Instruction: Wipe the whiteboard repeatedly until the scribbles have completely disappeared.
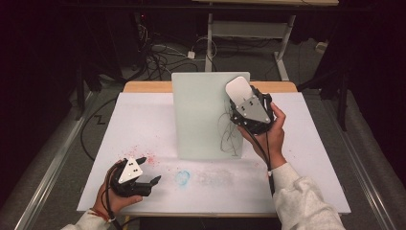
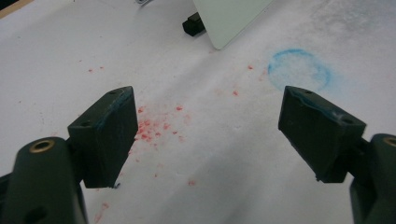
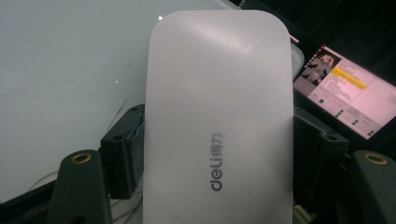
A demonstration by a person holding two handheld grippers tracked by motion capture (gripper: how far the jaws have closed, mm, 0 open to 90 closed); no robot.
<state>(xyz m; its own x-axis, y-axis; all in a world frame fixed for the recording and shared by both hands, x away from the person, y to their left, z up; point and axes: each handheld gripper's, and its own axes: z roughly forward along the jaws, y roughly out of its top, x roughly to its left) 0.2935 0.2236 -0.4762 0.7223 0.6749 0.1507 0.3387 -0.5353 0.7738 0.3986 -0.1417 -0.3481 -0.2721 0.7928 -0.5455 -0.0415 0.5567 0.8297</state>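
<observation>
1. White-papered table [image 1: 143, 124]: spans most of the high view; pale upright whiteboard [image 1: 206, 115] standing mid-table, black scribble [image 1: 229, 136] on its lower right part.
2. Right hand [image 1: 273, 132]: raised at the board's upper right corner, forearm in a light sleeve coming up from the bottom right.
3. Right gripper [image 1: 249, 108]: clamped on a white eraser [image 1: 238, 90]. Eraser upright, rounded top sticking well past the jaws, against the board face near its top right edge.
4. Right gripper view: eraser [image 3: 219, 116] pinched by its two long sides, one jaw on each; grey "deli" lettering running along its length; lower end cut off by the frame. Contact with the board hidden behind the eraser.
5. Left hand [image 1: 115, 196]: low at the near left edge, resting close to the table.
6. Left gripper [image 1: 143, 179]: jaws spread wide, nothing between them.
7. Left gripper view: red specks [image 2: 154, 126] and a faint blue ring [image 2: 299, 70] on the paper ahead.
</observation>
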